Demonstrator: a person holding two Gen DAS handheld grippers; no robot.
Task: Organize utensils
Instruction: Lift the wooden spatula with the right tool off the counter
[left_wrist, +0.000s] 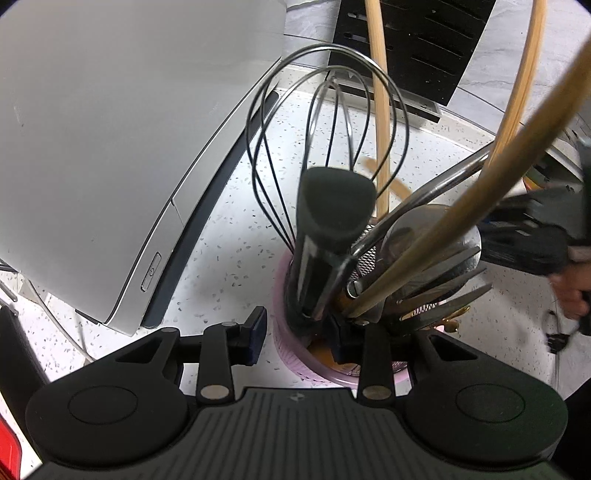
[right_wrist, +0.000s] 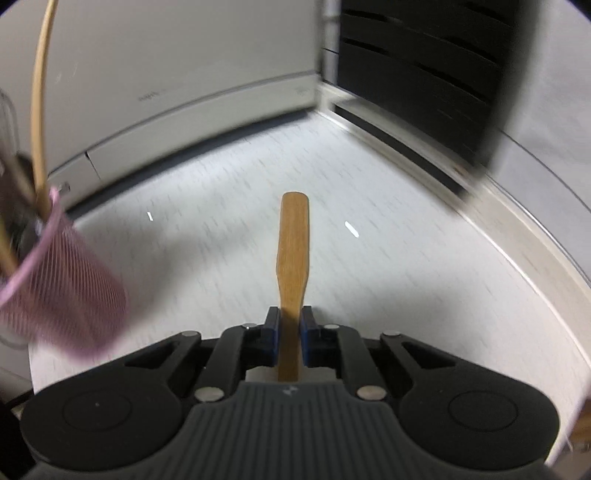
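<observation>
In the right wrist view, the right gripper (right_wrist: 289, 334) has its two blue pads (right_wrist: 272, 334) pressed against the narrow handle of a flat wooden spatula (right_wrist: 293, 251). The spatula sticks out forward between the fingers, its wider end raised over the white speckled counter (right_wrist: 406, 277). This view is smeared with motion blur. At its left edge stands a pink mesh cup (right_wrist: 70, 291), tilted in the picture, with thin wooden sticks (right_wrist: 38, 110) rising out of it. Behind the counter a grey appliance (right_wrist: 184, 74) runs along the back, and a black slotted block (right_wrist: 417, 74) stands in the far right corner.

In the left wrist view, the left gripper (left_wrist: 295, 332) straddles the near wall of the pink mesh cup (left_wrist: 291, 354): the left pad (left_wrist: 256, 332) sits outside the cup and the right pad (left_wrist: 340, 339) inside it. Whether the pads actually press on the wall cannot be told. The cup is packed with utensils: a wire whisk (left_wrist: 325, 129), a thick black handle (left_wrist: 325, 229), a metal ladle (left_wrist: 424, 236), forks (left_wrist: 454, 291) and long wooden sticks (left_wrist: 380, 92). It stands on the counter (left_wrist: 229, 236) near the front edge of the grey appliance (left_wrist: 110, 129). At the right edge a hand (left_wrist: 572, 291) holds a dark tool. Farther back stands the black slotted block (left_wrist: 413, 40).
</observation>
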